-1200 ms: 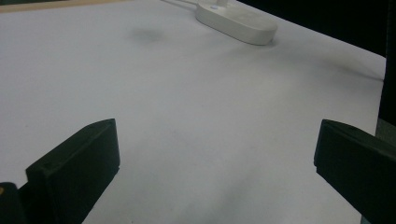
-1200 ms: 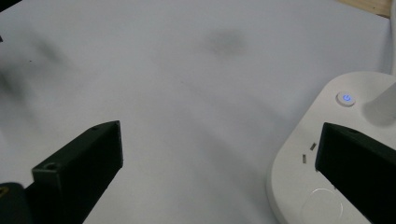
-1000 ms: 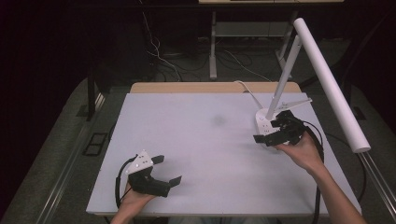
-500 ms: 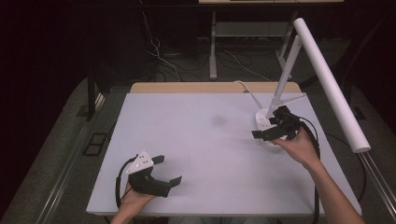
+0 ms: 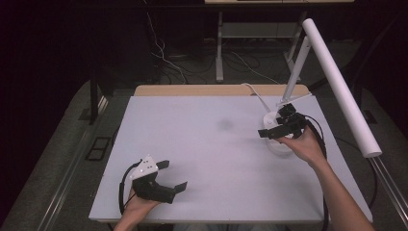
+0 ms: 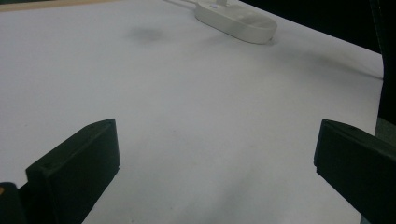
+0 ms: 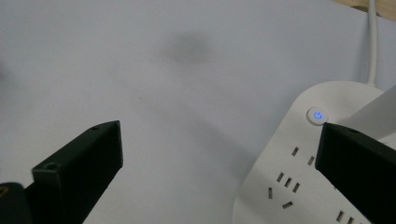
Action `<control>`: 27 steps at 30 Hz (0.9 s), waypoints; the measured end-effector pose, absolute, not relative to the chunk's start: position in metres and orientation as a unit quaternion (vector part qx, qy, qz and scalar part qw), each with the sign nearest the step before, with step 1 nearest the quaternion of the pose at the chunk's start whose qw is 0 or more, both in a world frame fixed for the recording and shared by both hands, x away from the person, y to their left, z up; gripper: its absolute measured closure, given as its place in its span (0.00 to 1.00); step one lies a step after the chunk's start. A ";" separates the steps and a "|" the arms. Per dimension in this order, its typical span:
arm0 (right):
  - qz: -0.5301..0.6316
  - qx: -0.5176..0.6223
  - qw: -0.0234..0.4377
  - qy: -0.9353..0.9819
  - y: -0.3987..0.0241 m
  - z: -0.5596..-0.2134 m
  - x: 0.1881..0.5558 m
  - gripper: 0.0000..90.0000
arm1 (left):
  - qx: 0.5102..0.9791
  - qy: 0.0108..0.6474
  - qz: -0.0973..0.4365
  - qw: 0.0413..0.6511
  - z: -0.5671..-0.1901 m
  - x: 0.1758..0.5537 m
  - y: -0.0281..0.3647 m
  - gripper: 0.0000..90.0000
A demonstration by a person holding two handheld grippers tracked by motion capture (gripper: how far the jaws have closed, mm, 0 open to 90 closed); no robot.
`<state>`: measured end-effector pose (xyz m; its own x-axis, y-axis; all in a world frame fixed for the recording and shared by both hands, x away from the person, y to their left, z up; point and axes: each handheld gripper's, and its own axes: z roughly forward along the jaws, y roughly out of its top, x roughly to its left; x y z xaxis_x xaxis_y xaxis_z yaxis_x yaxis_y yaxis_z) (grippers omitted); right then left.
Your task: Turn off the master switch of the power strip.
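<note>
My right gripper (image 5: 272,126) hangs over the white power strip (image 7: 299,177) at the table's (image 5: 202,144) far right side, fingers (image 7: 79,163) spread wide, holding nothing. Seen through the right gripper view, the strip sits under and just ahead of my right-hand finger, its rounded end with the power button (image 7: 317,115) lit blue just past that fingertip. The strip's long axis runs roughly from the far table edge toward me; its cord (image 7: 372,42) leaves at the far end. Sockets show as plain slots; no brand, no label, no readable writing, only the power symbol on the button.

My left gripper (image 5: 161,178) sits low at the near left of the table, also wide open and empty, well apart from the strip, which shows far off in its view (image 6: 236,21). So the right hand is clearly the nearer one. I'd guess the next move is a small shift right and down onto the button or strip body. A white lamp (image 5: 337,82) stands beside the strip.
</note>
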<state>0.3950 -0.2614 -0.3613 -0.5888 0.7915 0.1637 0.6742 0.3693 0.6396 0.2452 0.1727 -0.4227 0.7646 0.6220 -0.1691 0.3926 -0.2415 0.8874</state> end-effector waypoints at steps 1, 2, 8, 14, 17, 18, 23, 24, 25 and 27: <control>0.341 0.448 0.084 0.822 -0.261 -0.361 0.396 0.00 | 0.780 0.325 0.109 0.523 -0.423 0.245 0.173 0.00; 0.340 0.447 0.085 0.823 -0.261 -0.361 0.397 0.00 | 0.780 0.325 0.109 0.523 -0.423 0.245 0.173 0.00; 0.329 0.451 0.082 0.826 -0.258 -0.361 0.404 0.00 | 0.780 0.325 0.109 0.523 -0.423 0.245 0.173 0.00; 0.323 0.449 0.086 0.829 -0.255 -0.359 0.410 0.00 | 0.780 0.325 0.109 0.524 -0.423 0.245 0.173 0.00; 0.318 0.450 0.087 0.830 -0.252 -0.359 0.413 0.00 | 0.780 0.325 0.110 0.524 -0.423 0.245 0.173 0.00; 0.316 0.449 0.088 0.831 -0.252 -0.360 0.414 0.00 | 0.779 0.325 0.109 0.524 -0.423 0.245 0.173 0.00; 0.304 0.451 0.086 0.835 -0.250 -0.360 0.421 0.00 | 0.781 0.324 0.108 0.523 -0.423 0.245 0.172 0.00; 0.301 0.455 0.083 0.834 -0.249 -0.360 0.424 0.00 | 0.781 0.324 0.108 0.523 -0.423 0.245 0.172 0.00; 0.301 0.455 0.083 0.834 -0.249 -0.360 0.424 0.00 | 0.782 0.323 0.108 0.522 -0.423 0.245 0.172 0.00; 0.291 0.457 0.084 0.836 -0.248 -0.360 0.426 0.00 | 0.782 0.323 0.107 0.522 -0.423 0.245 0.172 0.00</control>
